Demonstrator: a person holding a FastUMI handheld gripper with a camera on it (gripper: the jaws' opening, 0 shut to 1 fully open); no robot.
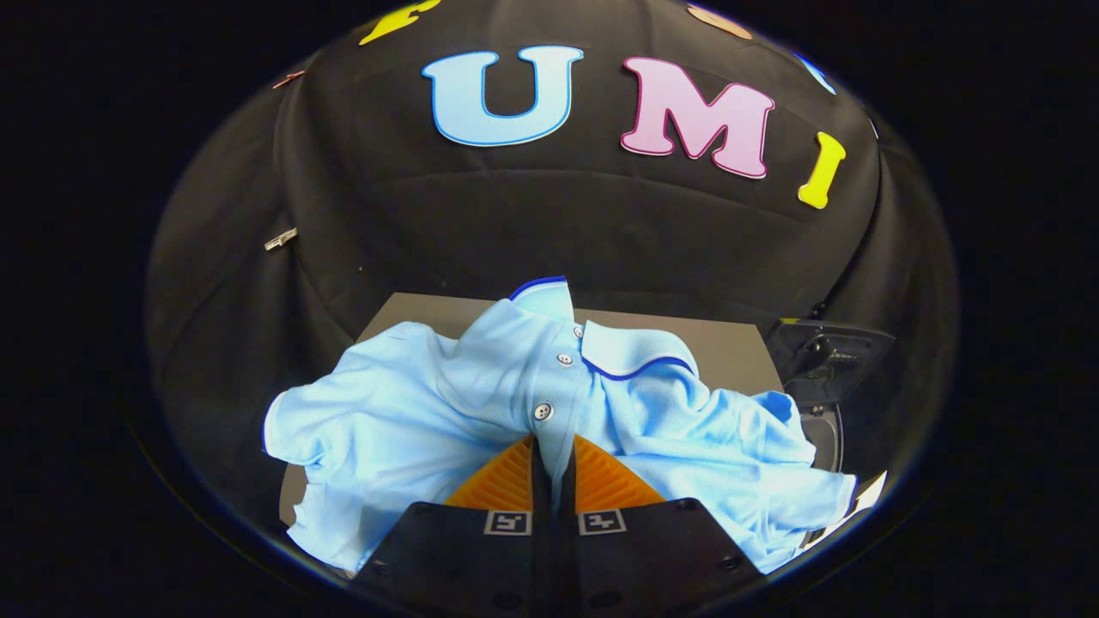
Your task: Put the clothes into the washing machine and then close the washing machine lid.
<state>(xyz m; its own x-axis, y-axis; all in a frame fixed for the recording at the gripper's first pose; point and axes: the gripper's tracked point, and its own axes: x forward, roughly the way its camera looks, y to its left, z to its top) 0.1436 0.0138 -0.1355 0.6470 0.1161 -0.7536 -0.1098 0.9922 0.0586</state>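
The gripper (552, 446) has its fingers drawn nearly together, with a fold of the shirt (481, 403) pinched in the narrow gap between them, just below the lower button of the placket. Both fingers appear to press on the cloth.

The shirt is a light blue polo lying crumpled on the table (730, 348). It covers most of the near part of the surface. One sleeve spills over the near left edge, and the hem trails toward the near right corner. The collar (631, 352) stands up near the middle, just beyond the fingers.

Handling: the shirt is judged light, soft and limp. It will not hold shape and will drape and swing when lifted. A pinch through a doubled fold near the placket is sound; a single layer may slip.

A dark device (828, 360) stands beyond the right edge; whether it is the washing machine cannot be told.
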